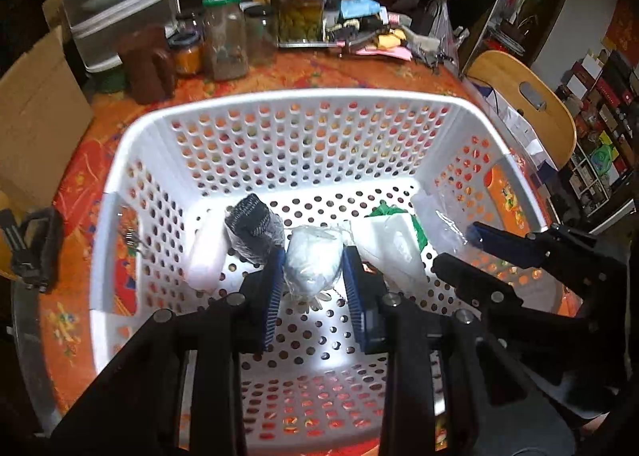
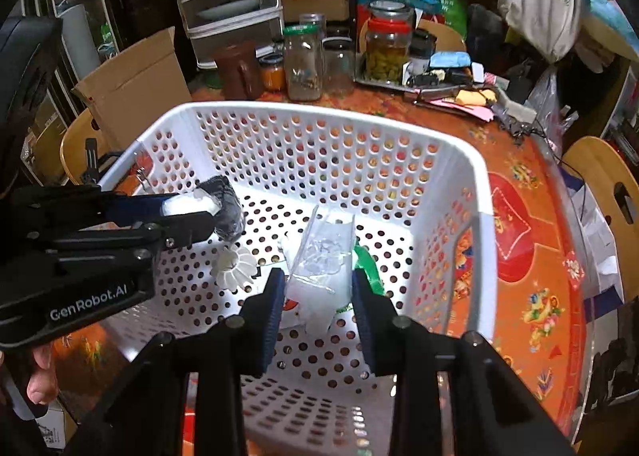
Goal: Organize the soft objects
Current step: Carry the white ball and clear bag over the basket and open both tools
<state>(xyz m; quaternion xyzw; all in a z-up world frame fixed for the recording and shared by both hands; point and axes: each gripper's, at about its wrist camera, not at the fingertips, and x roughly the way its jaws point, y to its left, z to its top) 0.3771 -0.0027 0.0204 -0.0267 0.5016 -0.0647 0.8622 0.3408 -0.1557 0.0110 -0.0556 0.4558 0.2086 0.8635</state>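
Left claw (image 1: 313, 278): fingers pinched on a wrapped white bundle (image 1: 313, 264), centre of the basket (image 1: 303, 96).
Right claw (image 2: 317, 308): fingers bracketing a clear bag (image 2: 323, 268) low in the basket; whether they squeeze it, I cannot tell.
Risk: slick plastic could slide out if either grip is shallow.
Count: two claws, one basket, one dark roll (image 1: 255, 226), one green-trimmed pack (image 1: 393, 240), one pink-white roll (image 1: 205, 256).
Worktop (image 2: 519, 216): orange cloth, jars at top.

"GenRobot.AI" in white on the left tongs (image 2: 199, 216) black body
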